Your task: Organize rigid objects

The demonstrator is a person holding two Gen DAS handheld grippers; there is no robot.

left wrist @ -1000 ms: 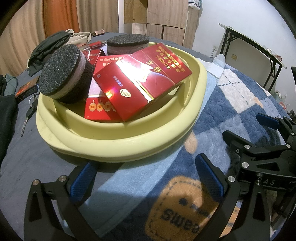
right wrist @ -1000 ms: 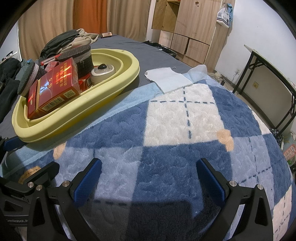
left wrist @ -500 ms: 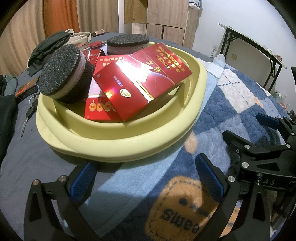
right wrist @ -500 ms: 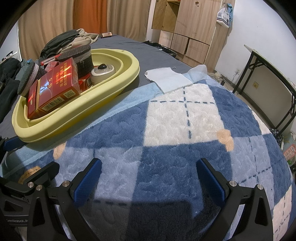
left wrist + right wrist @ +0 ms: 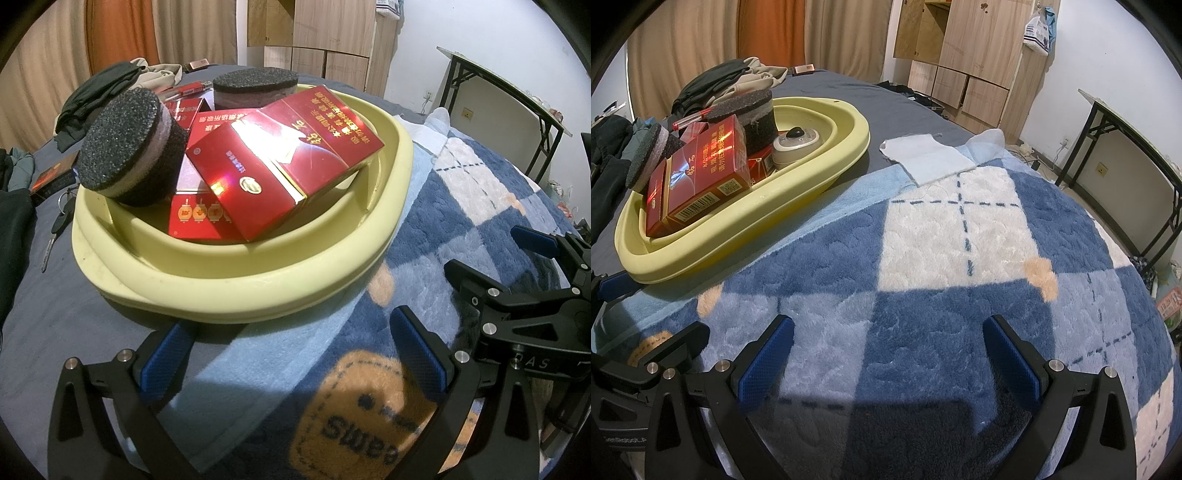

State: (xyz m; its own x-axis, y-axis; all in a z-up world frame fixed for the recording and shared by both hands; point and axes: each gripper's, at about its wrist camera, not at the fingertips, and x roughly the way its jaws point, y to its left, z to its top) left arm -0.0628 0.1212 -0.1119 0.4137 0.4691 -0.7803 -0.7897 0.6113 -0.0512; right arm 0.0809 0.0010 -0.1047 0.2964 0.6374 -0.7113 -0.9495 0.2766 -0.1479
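Observation:
A pale yellow basin [image 5: 236, 291] [image 5: 798, 192] rests on the bed, holding red cartons [image 5: 280, 166] [image 5: 698, 177], two round black sponge pads [image 5: 125, 147] [image 5: 255, 88] and a small round silver device [image 5: 798, 142]. My left gripper [image 5: 291, 350] is open just in front of the basin's near rim, nothing between its fingers. Over the blue checked blanket [image 5: 923, 280], right of the basin, my right gripper [image 5: 886, 354] is open and holds nothing. Part of the right gripper also shows at the right edge of the left wrist view.
A white cloth [image 5: 927, 158] lies on the grey sheet past the blanket. Dark clothes [image 5: 99, 92], a red pen [image 5: 184, 90] and keys [image 5: 55, 229] lie behind and left of the basin. A folding table [image 5: 1126, 147] and wooden cabinets [image 5: 971, 55] stand beyond the bed.

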